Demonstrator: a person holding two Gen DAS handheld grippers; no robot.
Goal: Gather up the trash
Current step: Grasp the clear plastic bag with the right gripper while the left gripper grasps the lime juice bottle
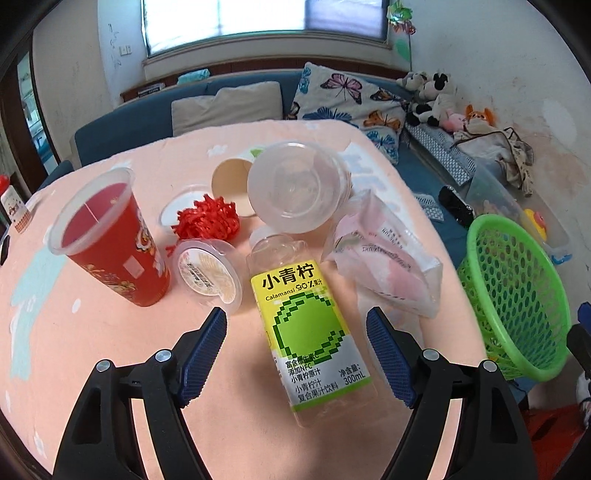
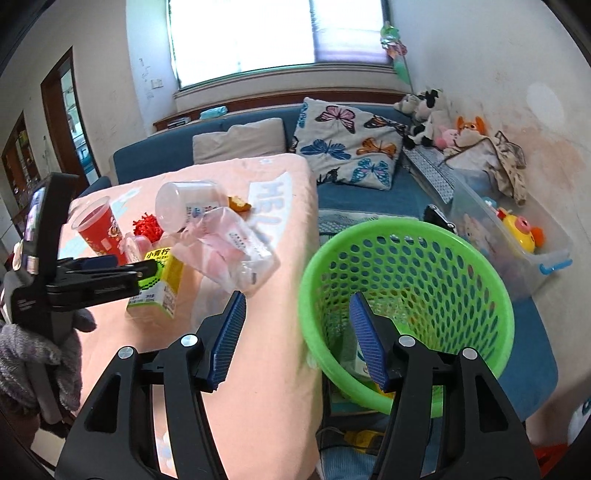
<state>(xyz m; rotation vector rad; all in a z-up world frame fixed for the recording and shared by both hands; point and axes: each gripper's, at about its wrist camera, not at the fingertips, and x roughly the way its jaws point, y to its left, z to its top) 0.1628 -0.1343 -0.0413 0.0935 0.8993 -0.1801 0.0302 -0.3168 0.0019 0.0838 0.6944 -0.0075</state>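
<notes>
Bottle [image 1: 310, 332] sits between my left gripper's [image 1: 295, 328] wide jaws; next, squeeze, carry to basket [image 1: 517, 295] at 3 o'clock; right gripper [image 2: 297, 314] empty, apart.

bottle [image 1: 310, 328] label "Calamansi", "300mL"

The left wrist camera looks forward and steeply down along its fingers from close above the near part of the table [image 1: 92, 369], facing the far edge, the sofa [image 1: 110, 125] and the window [image 1: 258, 18]. The right wrist camera sits off the table's right edge, tilted down less steeply, looking the same way over the green basket [image 2: 406, 280] just below it. Both views share the table's right edge, the juice bottle [image 1: 306, 325], the clear bag [image 1: 384, 258], the red cup [image 1: 118, 251], the basket and the butterfly pillow [image 1: 347, 96]. The right view also catches the left gripper [image 2: 146, 271] from the side.
</notes>
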